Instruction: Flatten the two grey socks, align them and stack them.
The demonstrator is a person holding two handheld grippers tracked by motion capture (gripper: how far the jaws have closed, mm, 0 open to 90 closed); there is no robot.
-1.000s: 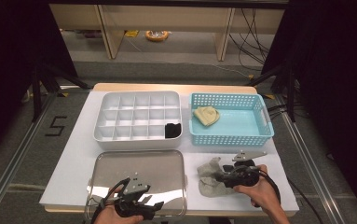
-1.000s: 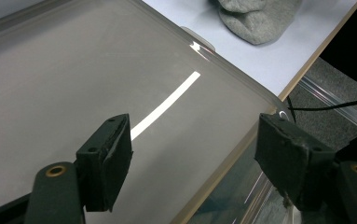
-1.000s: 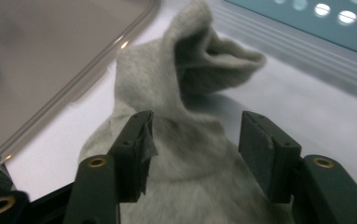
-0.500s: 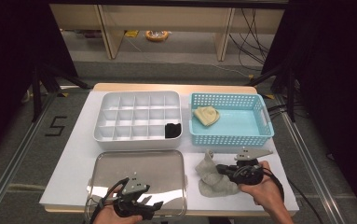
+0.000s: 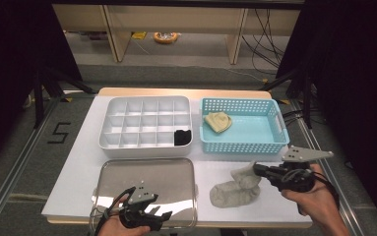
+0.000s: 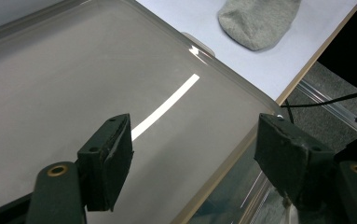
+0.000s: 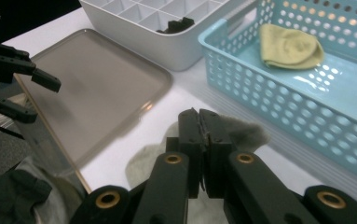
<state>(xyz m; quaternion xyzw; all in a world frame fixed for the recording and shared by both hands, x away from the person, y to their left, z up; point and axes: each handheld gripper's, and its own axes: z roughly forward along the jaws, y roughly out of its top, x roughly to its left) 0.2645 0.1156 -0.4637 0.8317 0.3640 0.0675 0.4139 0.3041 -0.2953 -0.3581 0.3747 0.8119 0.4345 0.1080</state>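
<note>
A grey sock lies crumpled on the white table top at the front right. My right gripper is shut on its upper end, and the fabric bunches around the closed jaws. My left gripper hangs open over the front edge of a shiny metal tray, with nothing between its jaws. The sock's toe lies beyond the tray's corner in the left gripper view.
Behind the metal tray stands a white compartment tray with a black item in its front right cell. A blue perforated basket to its right holds a yellowish sock. The table's front edge is close to both hands.
My right gripper has moved to the right with the sock's end, and the sock has stretched out after it. The left gripper has barely moved.
</note>
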